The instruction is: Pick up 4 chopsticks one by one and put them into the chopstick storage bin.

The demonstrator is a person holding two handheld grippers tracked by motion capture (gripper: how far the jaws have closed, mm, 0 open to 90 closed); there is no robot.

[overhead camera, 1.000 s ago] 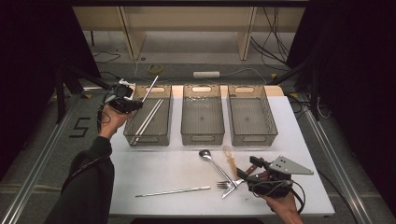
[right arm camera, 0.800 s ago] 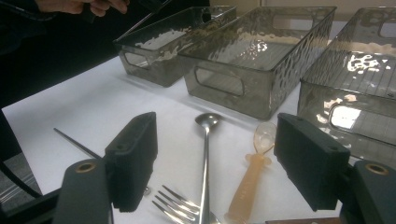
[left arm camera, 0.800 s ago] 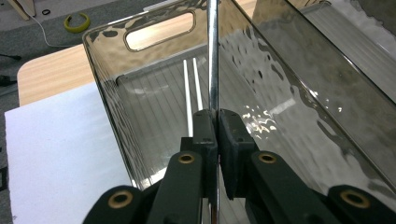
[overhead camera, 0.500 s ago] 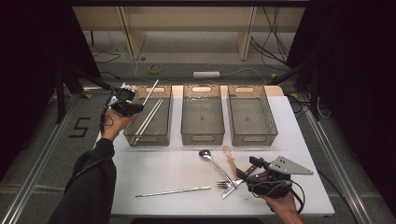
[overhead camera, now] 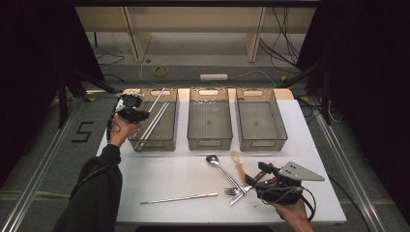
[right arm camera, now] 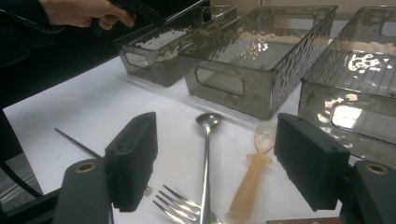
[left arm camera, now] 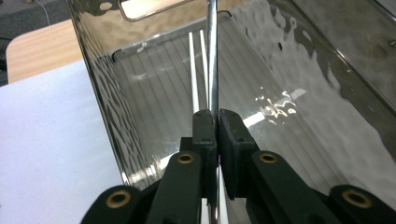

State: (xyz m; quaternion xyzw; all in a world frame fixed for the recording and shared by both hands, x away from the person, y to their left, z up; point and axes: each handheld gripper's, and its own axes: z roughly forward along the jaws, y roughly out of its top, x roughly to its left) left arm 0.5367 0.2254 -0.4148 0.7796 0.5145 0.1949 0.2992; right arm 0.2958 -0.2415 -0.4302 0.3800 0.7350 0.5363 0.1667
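The metal rod [overhead camera: 155,102] clamped in the left gripper [overhead camera: 133,111] has been lowered slightly over the left bin [overhead camera: 155,142], toward the white chopsticks [overhead camera: 154,123] inside.

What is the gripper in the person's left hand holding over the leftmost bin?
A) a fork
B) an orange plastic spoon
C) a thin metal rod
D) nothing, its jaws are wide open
C: in the left gripper view the left gripper is shut on a thin metal rod that slants over the leftmost bin.

Fork [right arm camera: 180,203] handle cut off at bottom edge; metal rod [left arm camera: 212,60] lower end hidden behind jaws.
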